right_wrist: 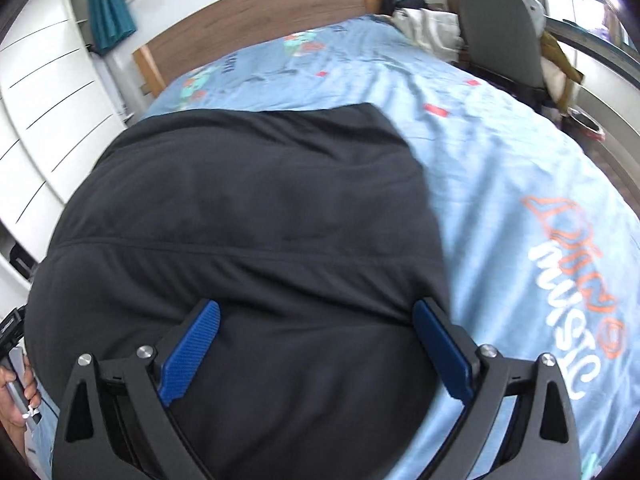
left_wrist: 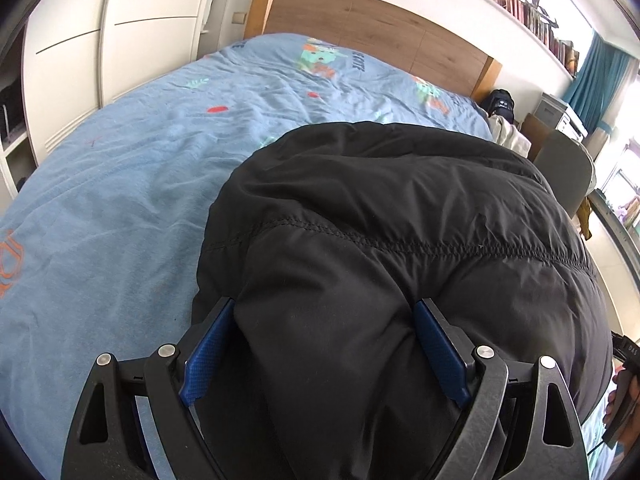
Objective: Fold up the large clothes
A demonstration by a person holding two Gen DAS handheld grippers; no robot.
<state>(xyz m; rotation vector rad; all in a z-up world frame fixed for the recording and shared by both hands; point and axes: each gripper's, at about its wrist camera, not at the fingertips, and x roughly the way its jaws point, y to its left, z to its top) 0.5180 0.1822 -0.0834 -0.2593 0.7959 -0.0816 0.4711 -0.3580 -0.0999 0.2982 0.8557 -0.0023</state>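
A black padded jacket [left_wrist: 400,240] lies bunched on the blue bedcover [left_wrist: 120,200]. It also fills the right wrist view [right_wrist: 240,220]. My left gripper [left_wrist: 324,312] is open, its blue pads [left_wrist: 208,352] wide apart on either side of a bulge of the jacket's near edge. My right gripper [right_wrist: 316,312] is open too, its blue pads [right_wrist: 192,348] spread over the jacket's near edge, close to its right side. The fabric lies between both pairs of jaws without being pinched.
A wooden headboard [left_wrist: 360,28] stands at the far end of the bed. White wardrobes [left_wrist: 120,20] line the left. A grey chair [right_wrist: 496,20] and a pale cloth pile [right_wrist: 428,28] are at the bed's far right. The cover [right_wrist: 520,200] carries orange and white lettering.
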